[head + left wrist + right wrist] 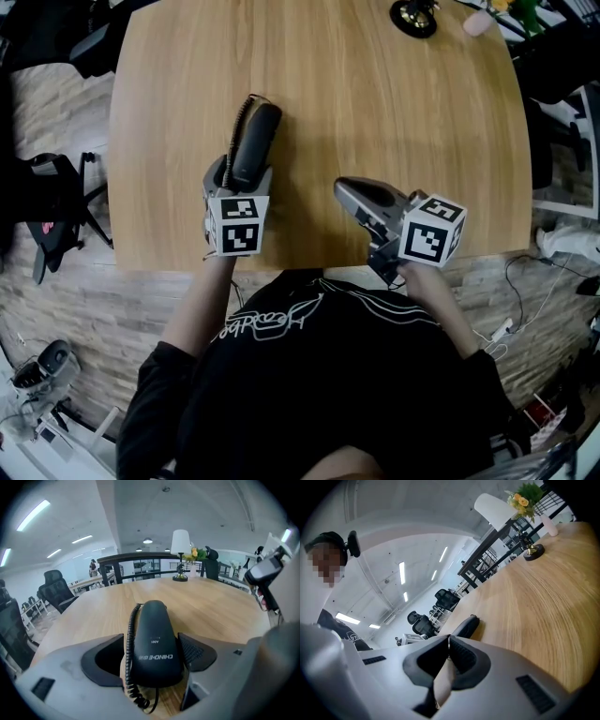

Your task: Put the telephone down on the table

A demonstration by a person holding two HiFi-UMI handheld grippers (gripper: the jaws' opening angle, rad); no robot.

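Observation:
A black telephone handset (255, 145) with a coiled cord (240, 120) lies flat on the wooden table (375, 103), left of the middle. My left gripper (241, 178) straddles its near end. In the left gripper view the telephone (154, 644) rests on the wood between the two dark pads (194, 652), which stand just off its sides, so the left gripper (152, 657) is open. My right gripper (343, 187) hovers to the right near the front edge, shut with nothing in it. In the right gripper view its pads meet (449, 639), and the telephone (466, 626) lies beyond them.
A table lamp's dark base (413, 16) and a pink cup (477, 23) stand at the table's far edge, with flowers (524, 501) next to the lamp. Office chairs (56, 206) stand on the floor to the left. Cables lie on the floor at the right (525, 291).

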